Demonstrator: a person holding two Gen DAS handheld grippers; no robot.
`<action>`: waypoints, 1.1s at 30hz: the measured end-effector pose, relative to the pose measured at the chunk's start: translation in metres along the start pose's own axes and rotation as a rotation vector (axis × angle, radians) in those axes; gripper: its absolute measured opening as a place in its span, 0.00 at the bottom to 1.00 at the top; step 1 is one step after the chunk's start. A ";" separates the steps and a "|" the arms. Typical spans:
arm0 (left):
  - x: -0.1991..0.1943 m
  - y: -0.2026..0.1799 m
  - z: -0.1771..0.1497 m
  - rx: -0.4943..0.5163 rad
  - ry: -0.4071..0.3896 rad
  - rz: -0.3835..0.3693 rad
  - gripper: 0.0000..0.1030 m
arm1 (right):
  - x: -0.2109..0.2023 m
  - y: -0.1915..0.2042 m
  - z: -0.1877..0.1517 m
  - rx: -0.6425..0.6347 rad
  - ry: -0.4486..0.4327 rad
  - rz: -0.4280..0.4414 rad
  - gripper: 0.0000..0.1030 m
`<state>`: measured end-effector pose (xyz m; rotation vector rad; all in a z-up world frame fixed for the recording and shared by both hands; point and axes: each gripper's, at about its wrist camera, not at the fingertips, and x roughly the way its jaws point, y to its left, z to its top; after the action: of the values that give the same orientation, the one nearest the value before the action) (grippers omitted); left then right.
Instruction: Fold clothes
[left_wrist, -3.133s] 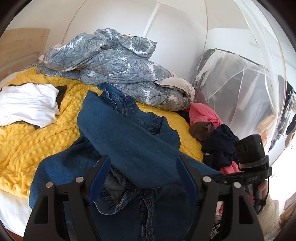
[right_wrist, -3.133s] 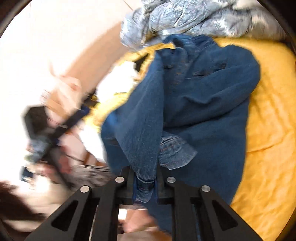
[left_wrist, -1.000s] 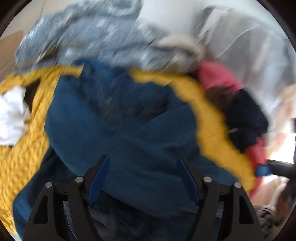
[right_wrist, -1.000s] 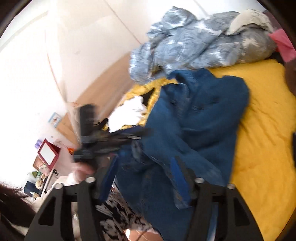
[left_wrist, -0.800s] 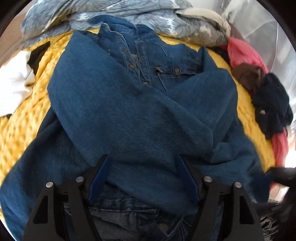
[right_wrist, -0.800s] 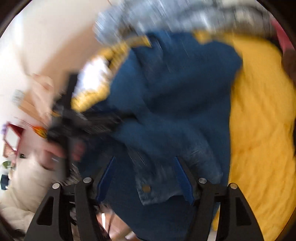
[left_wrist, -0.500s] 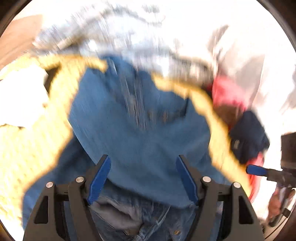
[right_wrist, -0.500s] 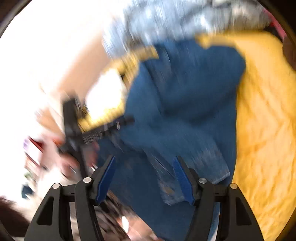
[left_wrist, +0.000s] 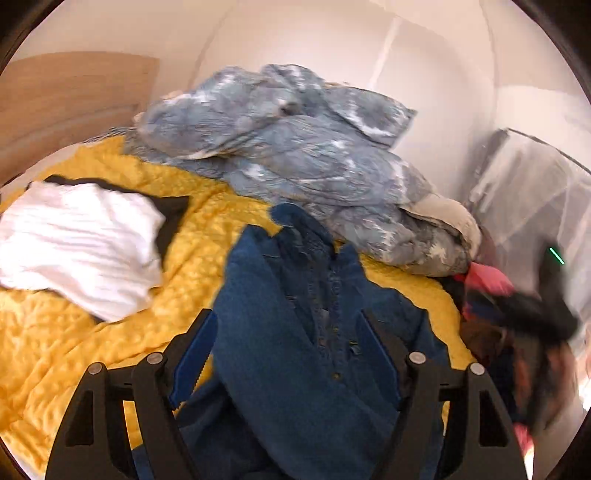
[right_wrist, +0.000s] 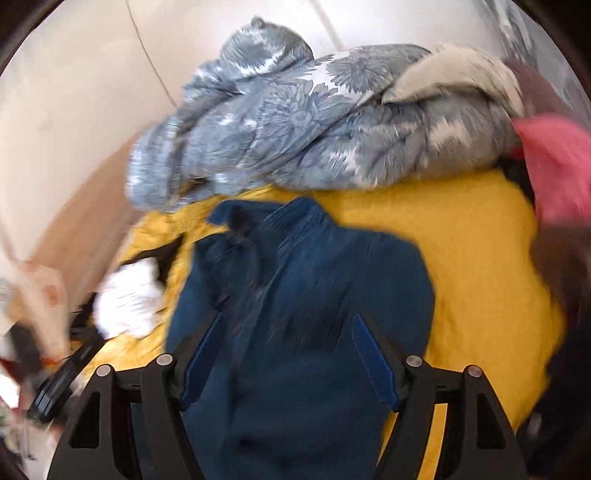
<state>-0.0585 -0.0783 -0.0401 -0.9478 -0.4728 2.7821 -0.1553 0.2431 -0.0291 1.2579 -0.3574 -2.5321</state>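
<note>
The denim shirt lies folded lengthwise on the yellow blanket, collar at 12 o'clock, its hem cut off at 6. Bare blanket stays free at 3 o'clock in the right wrist view, bounded by a pink garment; the grey floral duvet blocks 12, white folded clothes sit at 9. The left gripper is released; the right gripper, blurred, is opening, both empty above the denim

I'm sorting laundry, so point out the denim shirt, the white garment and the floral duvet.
denim shirt (left_wrist: 295, 354): left wrist view, folded front.
white garment (left_wrist: 74, 243): left wrist view, its middle.
floral duvet (right_wrist: 280, 122): right wrist view, crumpled middle.
</note>
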 end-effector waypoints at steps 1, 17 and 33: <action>0.001 -0.003 -0.001 0.021 -0.005 -0.005 0.76 | 0.014 -0.002 0.012 -0.008 0.019 -0.030 0.72; 0.030 -0.011 -0.010 0.034 0.142 -0.148 0.76 | 0.231 -0.005 0.133 -0.044 0.196 -0.291 0.71; 0.031 0.002 -0.012 -0.021 0.154 -0.141 0.76 | 0.252 -0.031 0.117 0.014 0.265 -0.166 0.12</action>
<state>-0.0755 -0.0697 -0.0672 -1.0788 -0.5243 2.5612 -0.3989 0.1904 -0.1556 1.6668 -0.2195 -2.4526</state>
